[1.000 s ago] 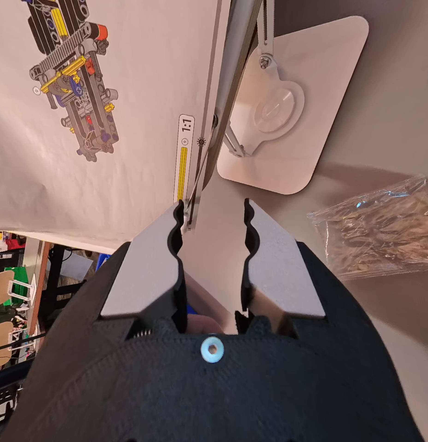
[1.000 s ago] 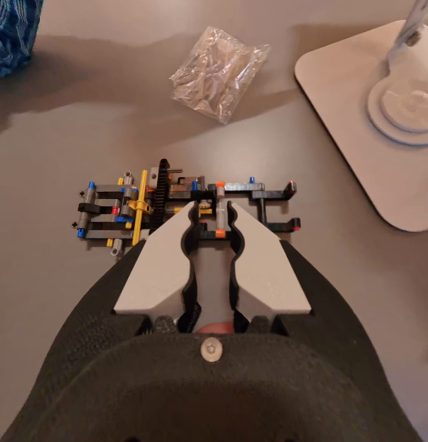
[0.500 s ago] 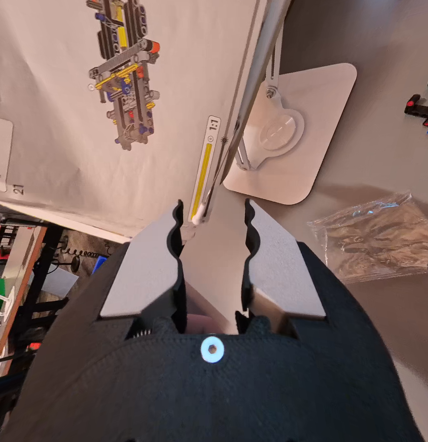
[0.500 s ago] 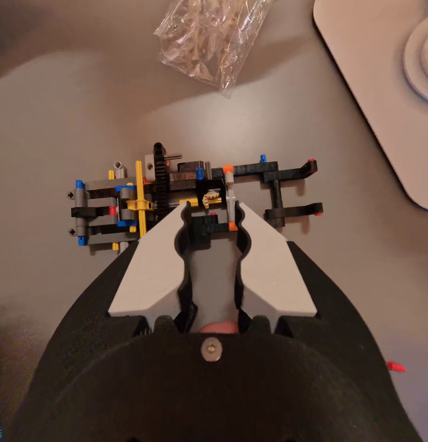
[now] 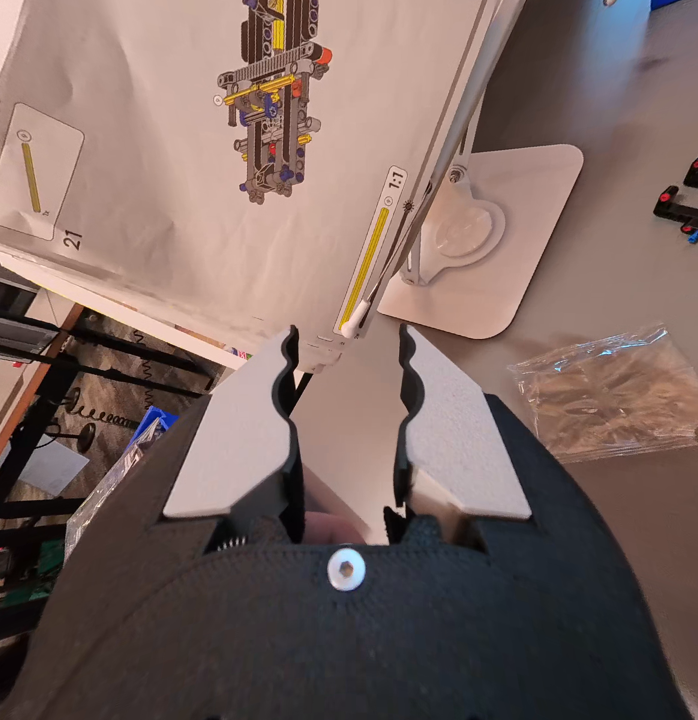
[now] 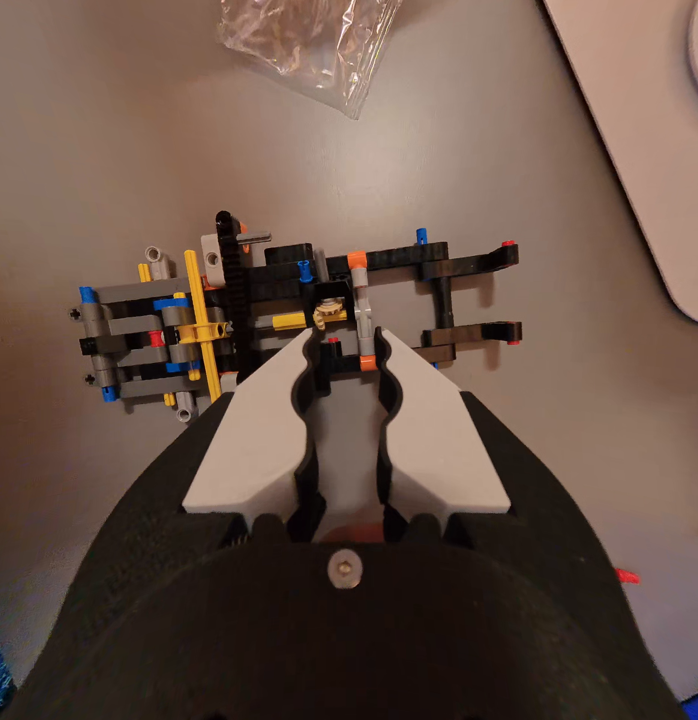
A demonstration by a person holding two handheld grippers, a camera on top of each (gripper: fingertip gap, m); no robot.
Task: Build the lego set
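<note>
The partly built lego model (image 6: 285,307), black and grey beams with yellow axles and blue, red and orange pins, lies flat on the grey table. My right gripper (image 6: 345,335) reaches over its near edge. Its jaws stand narrow around a black piece with an orange connector (image 6: 367,362) and seem to touch both sides. My left gripper (image 5: 345,335) is open and empty. It is held up in front of the instruction booklet (image 5: 183,156), which leans on a white stand. One end of the model (image 5: 686,206) shows at the right edge of the left wrist view.
A clear plastic bag (image 6: 312,46) lies beyond the model; it also shows in the left wrist view (image 5: 608,393). The stand's white base plate (image 5: 526,233) sits on the table, and again at the upper right of the right wrist view (image 6: 631,136). A small red piece (image 6: 628,576) lies by my right gripper. The left gripper's tips are roughly 35 cm from the right gripper's.
My left gripper drew back from the booklet, so more of the page shows. My right gripper moved closer over the model; its jaws widened, then narrowed around the black piece.
</note>
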